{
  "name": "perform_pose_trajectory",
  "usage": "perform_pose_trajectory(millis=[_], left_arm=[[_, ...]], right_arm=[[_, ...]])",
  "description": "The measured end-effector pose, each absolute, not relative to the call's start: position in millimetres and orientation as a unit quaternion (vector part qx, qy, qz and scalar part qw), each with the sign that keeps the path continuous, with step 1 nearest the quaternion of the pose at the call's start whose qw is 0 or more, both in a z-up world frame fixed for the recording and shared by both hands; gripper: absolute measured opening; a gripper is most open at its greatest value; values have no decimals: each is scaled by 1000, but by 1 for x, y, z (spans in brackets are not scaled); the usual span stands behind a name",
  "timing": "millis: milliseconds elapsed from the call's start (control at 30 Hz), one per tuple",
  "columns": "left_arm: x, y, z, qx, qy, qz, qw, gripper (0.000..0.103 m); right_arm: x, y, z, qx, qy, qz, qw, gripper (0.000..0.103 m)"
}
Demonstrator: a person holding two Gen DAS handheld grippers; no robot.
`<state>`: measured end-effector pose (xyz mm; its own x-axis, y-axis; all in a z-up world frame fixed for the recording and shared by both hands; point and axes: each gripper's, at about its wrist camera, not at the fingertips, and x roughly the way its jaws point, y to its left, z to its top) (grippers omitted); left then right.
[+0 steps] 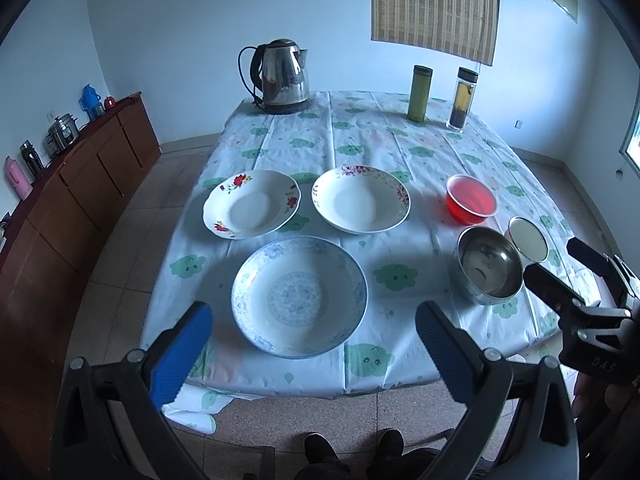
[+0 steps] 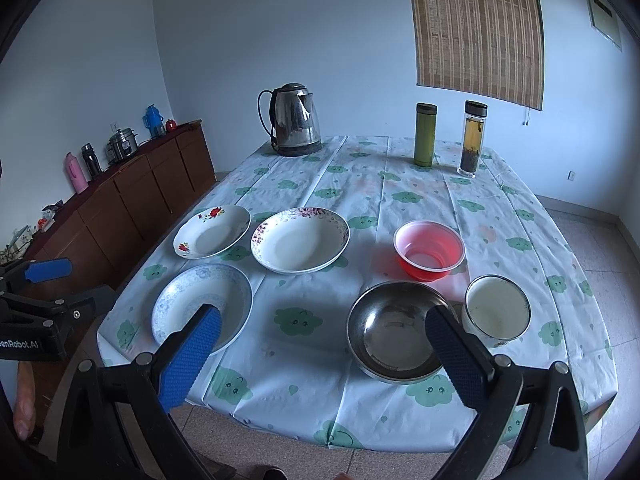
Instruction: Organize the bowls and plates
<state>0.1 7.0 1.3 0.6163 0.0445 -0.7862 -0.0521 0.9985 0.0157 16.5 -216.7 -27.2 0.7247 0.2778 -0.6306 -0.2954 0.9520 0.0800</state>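
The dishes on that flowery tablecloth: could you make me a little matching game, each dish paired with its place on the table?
Things:
1. blue patterned plate
2. red plastic bowl
3. steel bowl
4. red-flowered plate

Places:
a. back row, far left
b. near edge, in front of the two white plates
c. right side, behind the steel bowl
d. right side, beside the white enamel cup

Pairs: 1-b, 2-c, 3-d, 4-a
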Motion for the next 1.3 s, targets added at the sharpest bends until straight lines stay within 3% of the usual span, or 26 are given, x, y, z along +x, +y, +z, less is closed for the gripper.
perform_pose_trajectory(millis=[1300], left_arm=[[18,24,-14,-1,450,9,893,103]], right_arm=[[23,-202,-42,-4,345,118,931,103]])
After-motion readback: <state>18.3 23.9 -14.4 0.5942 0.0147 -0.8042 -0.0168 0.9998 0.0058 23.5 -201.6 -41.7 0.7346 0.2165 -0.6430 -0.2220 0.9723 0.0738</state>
